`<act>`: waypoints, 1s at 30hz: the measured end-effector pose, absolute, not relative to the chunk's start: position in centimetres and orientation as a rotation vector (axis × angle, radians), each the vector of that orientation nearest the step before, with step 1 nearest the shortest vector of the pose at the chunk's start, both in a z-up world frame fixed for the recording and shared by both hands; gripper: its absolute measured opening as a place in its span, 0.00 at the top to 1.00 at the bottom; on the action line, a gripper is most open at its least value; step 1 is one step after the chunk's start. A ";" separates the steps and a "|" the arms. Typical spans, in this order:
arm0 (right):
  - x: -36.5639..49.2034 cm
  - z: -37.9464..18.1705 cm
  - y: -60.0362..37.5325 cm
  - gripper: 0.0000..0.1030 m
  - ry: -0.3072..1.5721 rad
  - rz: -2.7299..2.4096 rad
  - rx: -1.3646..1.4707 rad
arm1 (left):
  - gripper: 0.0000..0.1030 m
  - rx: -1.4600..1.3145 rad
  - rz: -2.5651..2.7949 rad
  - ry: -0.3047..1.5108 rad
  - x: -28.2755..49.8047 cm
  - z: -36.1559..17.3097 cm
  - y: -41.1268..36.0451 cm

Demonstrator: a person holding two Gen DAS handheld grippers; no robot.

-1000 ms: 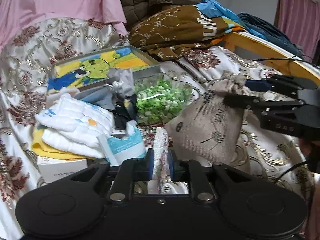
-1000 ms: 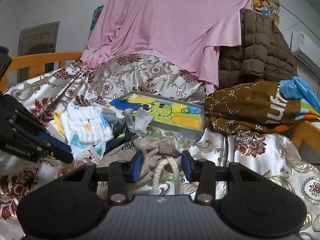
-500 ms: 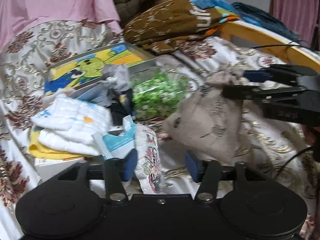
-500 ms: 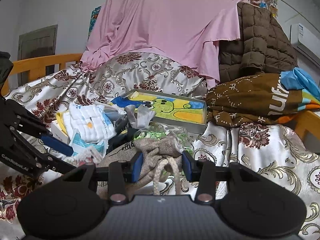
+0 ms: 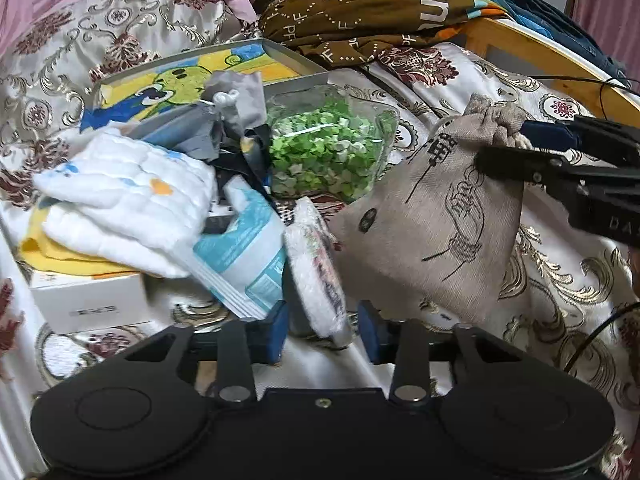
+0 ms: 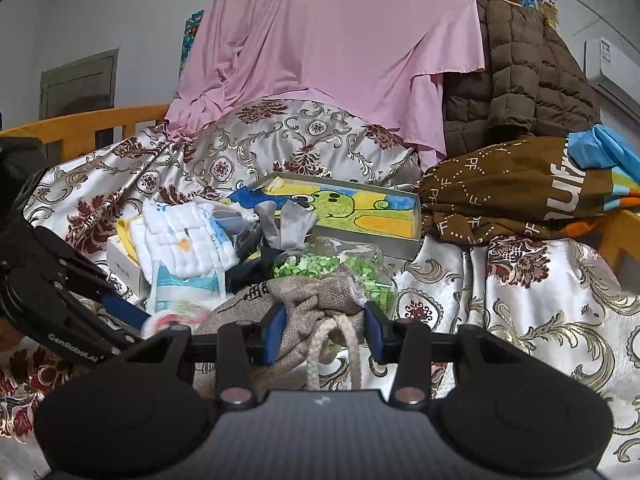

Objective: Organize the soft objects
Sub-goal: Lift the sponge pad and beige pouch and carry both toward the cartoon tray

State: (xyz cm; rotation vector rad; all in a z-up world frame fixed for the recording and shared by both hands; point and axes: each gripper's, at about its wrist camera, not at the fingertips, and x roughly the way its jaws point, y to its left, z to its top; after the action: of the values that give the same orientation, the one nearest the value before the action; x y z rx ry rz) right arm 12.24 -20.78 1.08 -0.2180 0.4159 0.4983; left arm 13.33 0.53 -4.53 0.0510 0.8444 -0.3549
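My right gripper (image 6: 324, 332) is shut on the gathered neck of a beige drawstring sack (image 6: 312, 300), holding it up; the sack (image 5: 436, 224) and that gripper (image 5: 536, 148) show at the right of the left wrist view. My left gripper (image 5: 324, 332) is open. A small white fluffy cloth with a red print (image 5: 316, 272) stands on edge between its fingers, leaning against the pile. It shows blurred in the right wrist view (image 6: 176, 316), next to the left gripper (image 6: 120, 308).
A pile lies on the floral bedspread (image 5: 552, 280): a white quilted cloth (image 5: 128, 200), a teal packet (image 5: 244, 256), a clear bag of green bits (image 5: 324, 148), grey cloth (image 5: 236, 100), a white box (image 5: 88, 304), a cartoon-printed box (image 6: 344, 208). Brown and pink clothes lie behind.
My left gripper was shut on the white fluffy cloth, then opened and let it go. The cloth now leans against the pile. My right gripper still holds the sack.
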 end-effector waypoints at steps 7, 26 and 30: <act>11.7 1.1 -21.2 0.55 0.408 0.475 -0.234 | 0.77 0.037 -0.316 0.844 14.5 -5.3 -1.4; 17.5 7.1 -21.0 0.56 0.306 0.466 -0.193 | 0.85 0.067 -0.316 0.732 16.3 7.9 2.0; 23.6 10.3 -18.5 0.55 0.294 0.500 -0.180 | 0.85 0.074 -0.262 0.715 20.7 12.3 4.7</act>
State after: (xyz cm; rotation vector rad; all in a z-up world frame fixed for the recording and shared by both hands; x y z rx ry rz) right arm 23.58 -18.54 10.27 -0.1801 0.2940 0.5000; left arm 20.74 4.74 12.33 0.0741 0.7148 -0.2623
